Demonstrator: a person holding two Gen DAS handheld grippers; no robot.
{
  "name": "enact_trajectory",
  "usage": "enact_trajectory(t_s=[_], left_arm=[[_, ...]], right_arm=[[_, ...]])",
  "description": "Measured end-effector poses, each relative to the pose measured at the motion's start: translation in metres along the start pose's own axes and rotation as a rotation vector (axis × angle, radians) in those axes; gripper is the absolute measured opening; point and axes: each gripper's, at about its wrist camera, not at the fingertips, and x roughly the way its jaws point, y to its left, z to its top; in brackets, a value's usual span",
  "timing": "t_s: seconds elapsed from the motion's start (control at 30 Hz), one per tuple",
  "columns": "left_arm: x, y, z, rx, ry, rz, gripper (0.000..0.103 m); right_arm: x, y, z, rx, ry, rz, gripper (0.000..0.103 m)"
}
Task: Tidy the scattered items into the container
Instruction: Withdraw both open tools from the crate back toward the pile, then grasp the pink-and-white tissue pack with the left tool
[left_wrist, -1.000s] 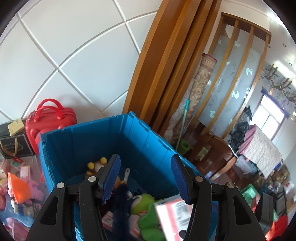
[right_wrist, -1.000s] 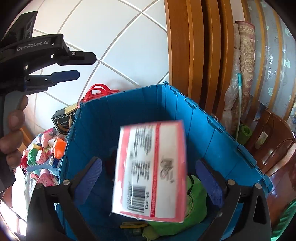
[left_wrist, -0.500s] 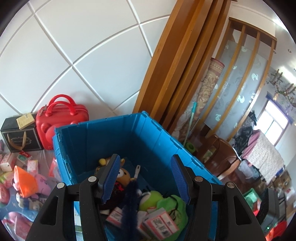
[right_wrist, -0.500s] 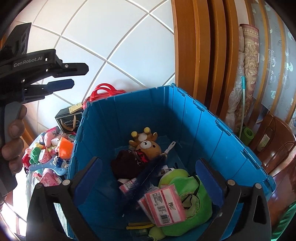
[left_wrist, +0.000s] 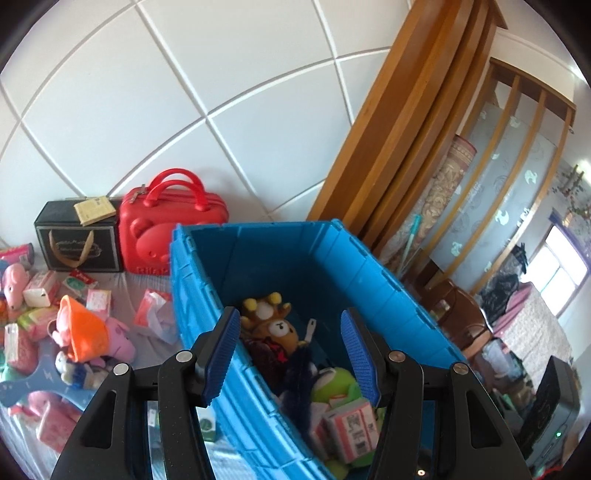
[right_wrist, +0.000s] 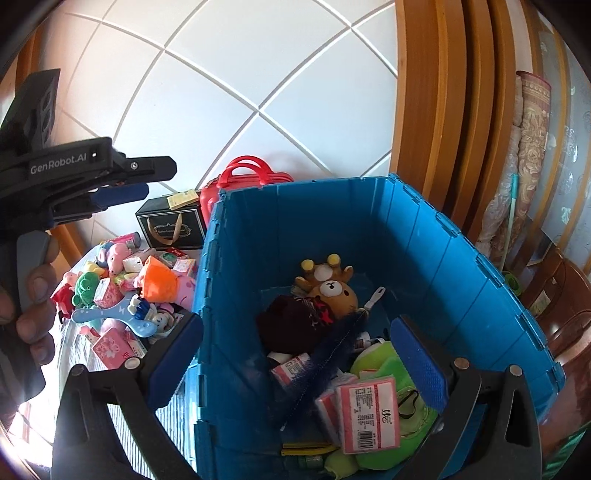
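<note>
Hovering empty-handed over the blue container (left_wrist: 369, 280), with the left tongs (left_wrist: 291, 332) parted about halfway and gripping nothing, and the right tongs (right_wrist: 295, 354) spread wide, likewise gripping nothing. Looking down past both pairs of pads at what is already lying inside: a bear plush (left_wrist: 280, 328), a dark blue brush (right_wrist: 332, 350), a green plush (right_wrist: 384, 369) and a pink packet (right_wrist: 369, 417) resting on top of it.

Still waiting outside, to the left of the container, on the desk (left_wrist: 125, 291): a crowded pile of scattered items (right_wrist: 122, 291), among them a pig plush in an orange dress (left_wrist: 88, 332), a light blue plastic piece (right_wrist: 110, 314) and several small pink packets (left_wrist: 98, 299), some touching, some overlapping.

Risking, judging from here:
- Clipping the near container wall (right_wrist: 221, 332) while swinging across to the pile, since the left pad of each pair is sitting just beside or over that rim; probably nudging the container or knocking the tongs askew.
- Pinching two things at once in so tight a heap, or dragging a neighbour off the desk edge while lifting.
- Squeezing a flat packet by its thin edge and losing it midway, before clearing the rim.
- Crossing paths, with both tongs working close together and heading for the same pile.
- Mistaking the red case (left_wrist: 162, 236) or the black box (left_wrist: 77, 243) against the wall for loose items; too wide for these pads, by the look of them.
</note>
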Motion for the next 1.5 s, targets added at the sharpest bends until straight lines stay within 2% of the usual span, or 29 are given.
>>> enact_trajectory(t_s=[0.37, 0.63, 0.83, 1.2, 1.4, 1.5], left_arm=[[-0.037, 0.124, -0.052, -0.11, 0.067, 0.155, 0.057], [-0.053, 0.188, -0.086, -0.121, 0.11, 0.26, 0.057], [-0.049, 0.231, -0.119, -0.164, 0.189, 0.297, 0.059], [-0.02, 0.307, -0.217, -0.313, 0.415, 0.372, 0.059], [-0.003, 0.345, -0.252, -0.477, 0.444, 0.387, 0.059], [0.005, 0.364, -0.259, -0.578, 0.412, 0.382, 0.059]], right_arm=[[0.025, 0.099, -0.003, -0.078, 0.043, 0.084, 0.103], [0.053, 0.157, -0.02, -0.126, 0.096, 0.105, 0.103], [0.076, 0.194, -0.04, -0.158, 0.143, 0.117, 0.103], [0.135, 0.221, -0.104, -0.135, 0.311, 0.132, 0.103], [0.15, 0.227, -0.13, -0.135, 0.377, 0.143, 0.103], [0.152, 0.23, -0.138, -0.142, 0.402, 0.152, 0.103]])
